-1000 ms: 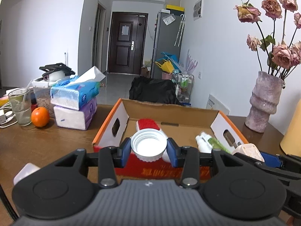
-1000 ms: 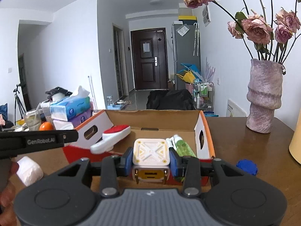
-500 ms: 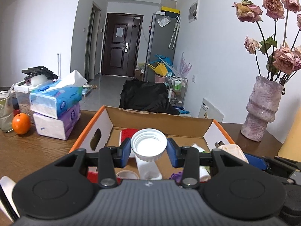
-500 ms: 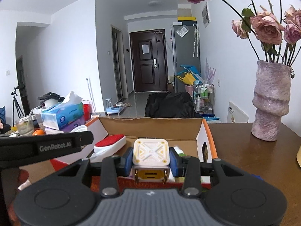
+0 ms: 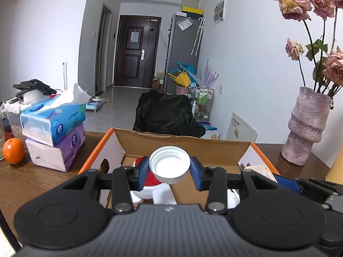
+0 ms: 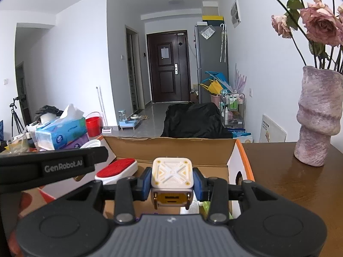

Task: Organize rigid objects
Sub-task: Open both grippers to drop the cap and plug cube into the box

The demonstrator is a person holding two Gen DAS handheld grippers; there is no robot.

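With the white cap (image 5: pixel 169 164) pinched in the left tool (image 5: pixel 169 169) and the cream cube (image 6: pixel 172 176) clamped in the right tool (image 6: pixel 172 184), both over the open cardboard box (image 5: pixel 184 143), they're probably best lowered close before being let go, well clear of the red brush (image 6: pixel 116 169).

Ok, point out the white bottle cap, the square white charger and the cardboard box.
white bottle cap (image 5: pixel 169 164), left wrist view, its hollow inside.
square white charger (image 6: pixel 172 173), right wrist view, its patterned top face.
cardboard box (image 6: pixel 171 148), right wrist view, its inner back wall.
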